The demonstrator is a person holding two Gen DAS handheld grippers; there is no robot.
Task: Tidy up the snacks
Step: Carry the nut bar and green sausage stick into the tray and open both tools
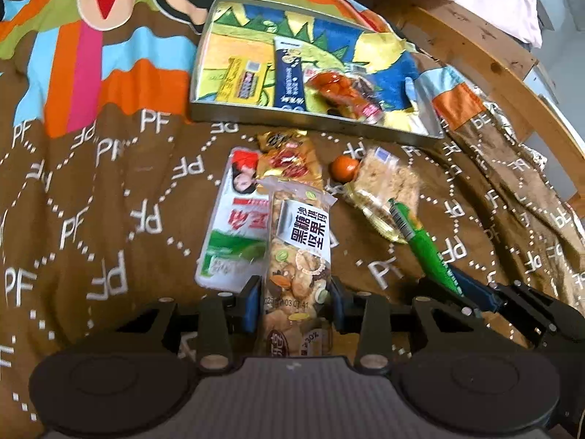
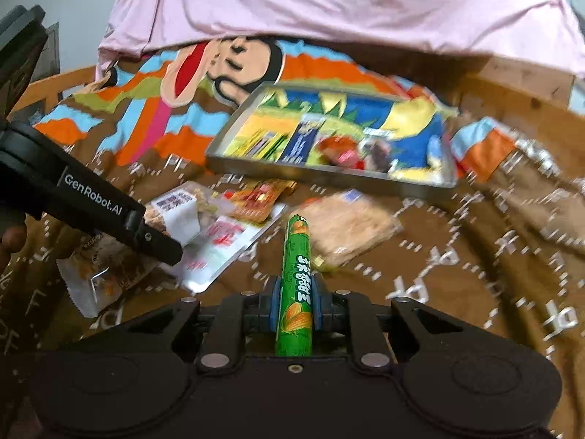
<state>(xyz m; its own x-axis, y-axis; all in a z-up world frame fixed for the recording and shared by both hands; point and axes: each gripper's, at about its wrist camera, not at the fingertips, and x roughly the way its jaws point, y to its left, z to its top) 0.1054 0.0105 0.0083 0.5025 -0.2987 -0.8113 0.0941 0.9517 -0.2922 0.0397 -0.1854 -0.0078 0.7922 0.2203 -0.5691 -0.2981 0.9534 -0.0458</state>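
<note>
My left gripper point(image 1: 297, 301) is shut on a clear nut-bar packet with a white label point(image 1: 299, 256), held over the brown bedspread. My right gripper point(image 2: 295, 301) is shut on a green corn sausage stick point(image 2: 295, 285); it also shows in the left wrist view point(image 1: 424, 247). A metal tray with a dinosaur picture point(image 1: 321, 119) lies beyond and holds a yellow bar point(image 1: 241, 80), a blue packet point(image 1: 289, 77) and an orange snack bag point(image 1: 340, 91). On the spread lie a white-green packet point(image 1: 234, 234), a gold-red packet point(image 1: 289, 161), a small orange ball point(image 1: 344, 169) and a clear cracker pack point(image 1: 387, 186).
A wooden bed frame point(image 1: 475, 47) curves along the right edge. A pink sheet point(image 2: 329, 7) lies behind the tray. The left gripper's black arm point(image 2: 84, 197) crosses the left side of the right wrist view. The bedspread is wrinkled at the right.
</note>
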